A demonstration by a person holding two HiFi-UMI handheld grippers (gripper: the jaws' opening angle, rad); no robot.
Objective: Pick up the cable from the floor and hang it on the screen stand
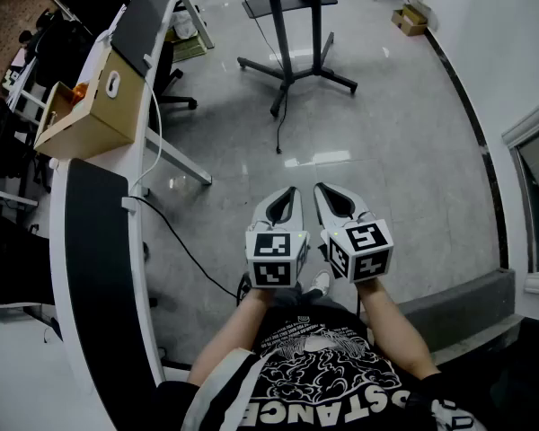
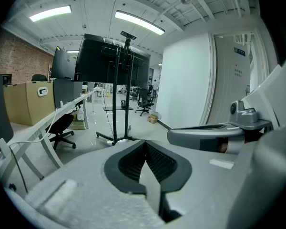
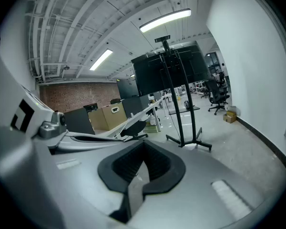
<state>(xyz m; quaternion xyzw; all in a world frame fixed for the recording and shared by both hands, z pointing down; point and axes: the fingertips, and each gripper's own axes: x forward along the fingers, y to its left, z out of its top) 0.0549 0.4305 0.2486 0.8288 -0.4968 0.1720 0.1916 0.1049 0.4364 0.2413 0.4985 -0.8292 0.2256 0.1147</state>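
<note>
Grey left gripper [image 1: 293,190], right gripper [image 1: 318,187] just beside it, both closed, pointing forward

Floor [image 1: 404,142]: glossy grey tile, reflective. Screen stand [image 1: 290,77]: black metal, smooth. Box [image 1: 94,122]: matt brown cardboard.
</note>
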